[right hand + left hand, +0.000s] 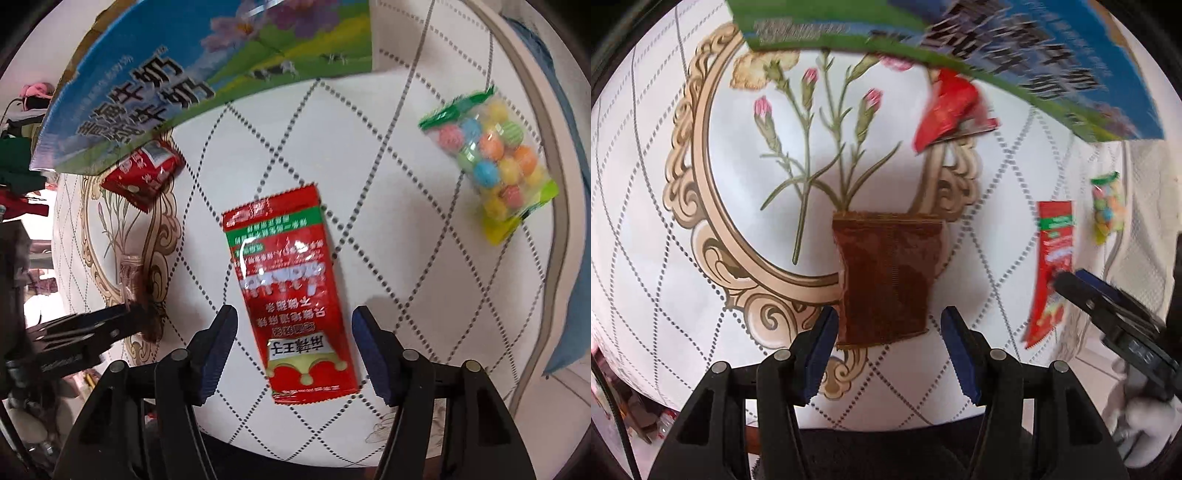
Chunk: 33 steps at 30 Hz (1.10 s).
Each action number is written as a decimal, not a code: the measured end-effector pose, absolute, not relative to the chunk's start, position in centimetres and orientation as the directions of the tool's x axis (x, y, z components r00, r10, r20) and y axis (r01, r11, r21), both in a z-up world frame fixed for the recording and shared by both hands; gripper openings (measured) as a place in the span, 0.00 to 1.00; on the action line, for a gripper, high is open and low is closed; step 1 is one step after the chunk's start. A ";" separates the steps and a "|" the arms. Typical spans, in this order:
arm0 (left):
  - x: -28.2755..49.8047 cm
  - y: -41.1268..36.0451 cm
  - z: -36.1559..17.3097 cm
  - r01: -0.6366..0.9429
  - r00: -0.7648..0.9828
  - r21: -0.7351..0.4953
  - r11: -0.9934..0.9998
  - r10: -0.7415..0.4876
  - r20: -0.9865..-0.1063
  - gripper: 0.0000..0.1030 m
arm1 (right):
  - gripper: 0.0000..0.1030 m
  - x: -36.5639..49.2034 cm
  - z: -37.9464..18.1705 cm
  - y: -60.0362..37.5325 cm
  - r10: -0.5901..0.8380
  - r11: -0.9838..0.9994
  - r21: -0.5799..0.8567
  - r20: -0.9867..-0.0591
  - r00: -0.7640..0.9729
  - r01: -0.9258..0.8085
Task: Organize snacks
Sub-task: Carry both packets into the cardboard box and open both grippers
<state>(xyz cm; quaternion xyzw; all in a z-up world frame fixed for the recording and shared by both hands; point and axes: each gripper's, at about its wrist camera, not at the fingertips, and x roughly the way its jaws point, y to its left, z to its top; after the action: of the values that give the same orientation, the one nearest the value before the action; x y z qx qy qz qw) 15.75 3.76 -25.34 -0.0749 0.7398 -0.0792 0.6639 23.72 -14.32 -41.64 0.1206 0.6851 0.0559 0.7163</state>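
My left gripper point(889, 319) is open, its fingers on either side of the near end of a brown snack packet point(888, 277) lying flat on the white quilted cushion point(665, 258). My right gripper point(293, 319) is open, straddling the near end of a long red snack packet point(288, 295), which also shows in the left wrist view point(1051, 269). A small red packet point(144, 173) lies beside the blue-and-green milk carton box point(192, 70). A clear bag of coloured candy balls point(491, 158) lies far right.
The milk box point(1015, 55) stands at the far side of the cushion, with the small red packet point(949, 107) at its foot. The right gripper shows in the left wrist view point(1108, 306). The cushion's piped edge point(546, 184) runs along the right. Room clutter lies beyond on the left.
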 end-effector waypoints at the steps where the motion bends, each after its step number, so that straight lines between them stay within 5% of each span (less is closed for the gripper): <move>1: 15.9 3.5 -24.9 0.013 -0.098 -0.198 0.980 -0.196 -0.976 0.57 | 0.65 23.6 -41.6 -14.5 0.236 0.968 0.240 -0.970 0.058 0.079; 13: 19.9 -2.2 -28.0 0.090 -0.074 -0.032 0.995 -0.026 -0.997 0.54 | 0.65 24.7 -44.5 -6.4 0.098 0.995 0.098 -0.992 0.078 -0.007; 16: 20.4 -3.9 -26.7 0.080 -0.044 -0.047 0.996 -0.044 -0.998 0.52 | 0.53 24.0 -44.9 -5.2 0.086 0.996 0.084 -0.991 0.106 -0.022; 25: 21.0 -3.3 -19.7 0.080 0.046 -0.108 0.991 -0.111 -0.993 0.52 | 0.44 23.2 -42.2 -4.4 0.159 0.987 0.158 -0.976 0.150 -0.019; 33: 24.4 -2.6 -10.3 0.107 0.191 -0.230 0.967 -0.247 -0.950 0.52 | 0.43 24.3 -33.1 -5.2 0.316 0.948 0.316 -0.914 0.253 -0.043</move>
<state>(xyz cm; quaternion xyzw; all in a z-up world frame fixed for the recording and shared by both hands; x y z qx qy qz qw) 24.35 -2.61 -10.26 -0.0562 0.6255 -0.1151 0.7697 24.30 -5.23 -33.11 0.1138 0.6001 0.1148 0.7834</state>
